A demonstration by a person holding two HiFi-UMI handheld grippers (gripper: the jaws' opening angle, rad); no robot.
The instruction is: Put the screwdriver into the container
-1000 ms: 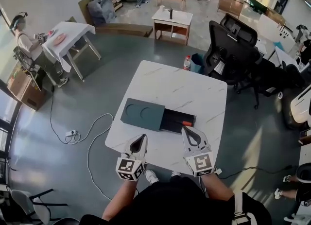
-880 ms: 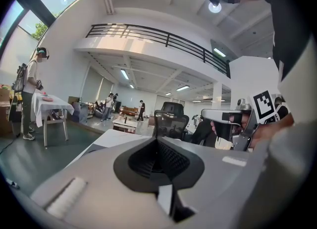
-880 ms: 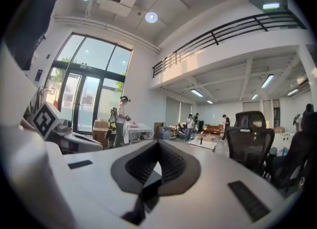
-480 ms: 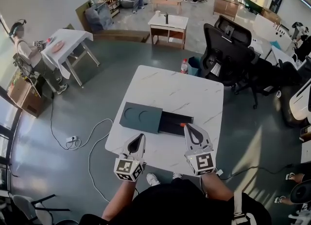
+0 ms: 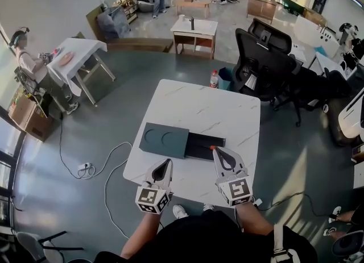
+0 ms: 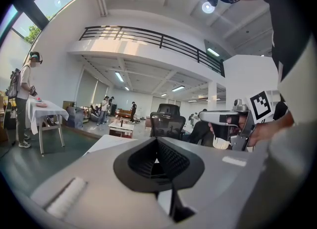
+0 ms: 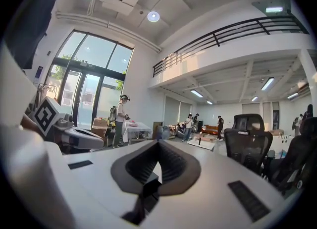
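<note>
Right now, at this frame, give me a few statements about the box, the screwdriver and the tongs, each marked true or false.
1. The left tongs and right tongs are both shut with nothing between them. True.
2. The right tongs hold the screwdriver. False: it lies in the open part of the box, just ahead of the right tongs.
3. The box rests on a white table. True.
4. The lid covers the whole box. False: it covers only the left part; the right part is open.
</note>
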